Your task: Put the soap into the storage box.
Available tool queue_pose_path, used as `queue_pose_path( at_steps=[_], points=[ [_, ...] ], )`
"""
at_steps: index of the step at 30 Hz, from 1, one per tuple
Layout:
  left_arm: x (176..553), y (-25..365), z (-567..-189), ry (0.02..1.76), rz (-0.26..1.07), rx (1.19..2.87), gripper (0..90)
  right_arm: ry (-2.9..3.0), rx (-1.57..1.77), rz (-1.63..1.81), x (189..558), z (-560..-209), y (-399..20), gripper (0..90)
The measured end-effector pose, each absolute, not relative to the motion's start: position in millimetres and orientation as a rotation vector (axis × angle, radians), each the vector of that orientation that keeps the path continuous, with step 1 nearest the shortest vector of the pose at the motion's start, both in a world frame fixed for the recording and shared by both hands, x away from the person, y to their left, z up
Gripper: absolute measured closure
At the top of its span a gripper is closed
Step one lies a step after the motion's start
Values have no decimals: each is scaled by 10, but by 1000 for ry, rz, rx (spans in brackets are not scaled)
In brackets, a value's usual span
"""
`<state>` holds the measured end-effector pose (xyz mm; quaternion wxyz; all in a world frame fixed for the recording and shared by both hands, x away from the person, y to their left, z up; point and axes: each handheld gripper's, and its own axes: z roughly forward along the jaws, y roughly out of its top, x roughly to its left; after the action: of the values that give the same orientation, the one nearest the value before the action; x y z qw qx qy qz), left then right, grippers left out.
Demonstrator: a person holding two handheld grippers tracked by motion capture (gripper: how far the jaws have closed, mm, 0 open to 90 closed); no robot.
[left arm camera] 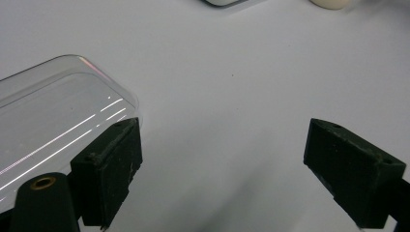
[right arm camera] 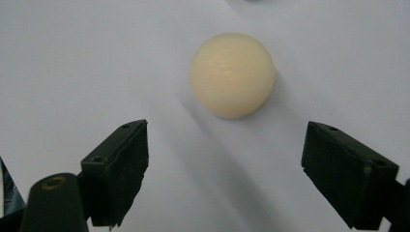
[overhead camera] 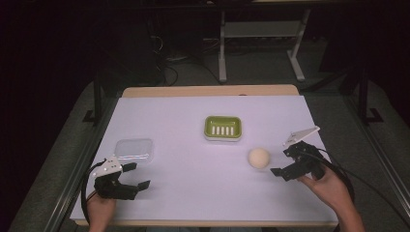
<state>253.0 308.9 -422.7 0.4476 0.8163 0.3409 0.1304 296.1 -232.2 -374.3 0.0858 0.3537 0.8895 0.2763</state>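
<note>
Both claws stand wide and empty, the right claw (overhead camera: 286,159) aimed at the round cream soap (overhead camera: 259,158) lying just before the green soap dish (overhead camera: 222,128), so an off-centre squeeze could roll it off the worktop (overhead camera: 183,193).

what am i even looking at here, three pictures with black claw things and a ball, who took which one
A person sits at a table covered in white, holding a hand-operated two-jaw gripper in each hand. There is no robot arm.

The high view looks down from above the person's side. It shows the left gripper and the right gripper.

The other two pictures come from small cameras riding on the grippers, looking along their black jaws.

On the table lie a green soap dish, a cream-coloured ball and a clear plastic lid.

The left gripper view shows its open jaws beside the clear lid. The right gripper view shows its open jaws pointed at the ball, apart from it.

Nothing is held.
</note>
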Motion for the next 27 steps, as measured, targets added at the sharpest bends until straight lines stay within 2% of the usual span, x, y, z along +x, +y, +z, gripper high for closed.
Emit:
queue_pose_path(
  at_steps=[27],
  points=[
    [2538, 3122, -4214, 847, 328, 2016, 130, 2780, 979, 698, 3469, -3778, -1930, 159]
  ],
)
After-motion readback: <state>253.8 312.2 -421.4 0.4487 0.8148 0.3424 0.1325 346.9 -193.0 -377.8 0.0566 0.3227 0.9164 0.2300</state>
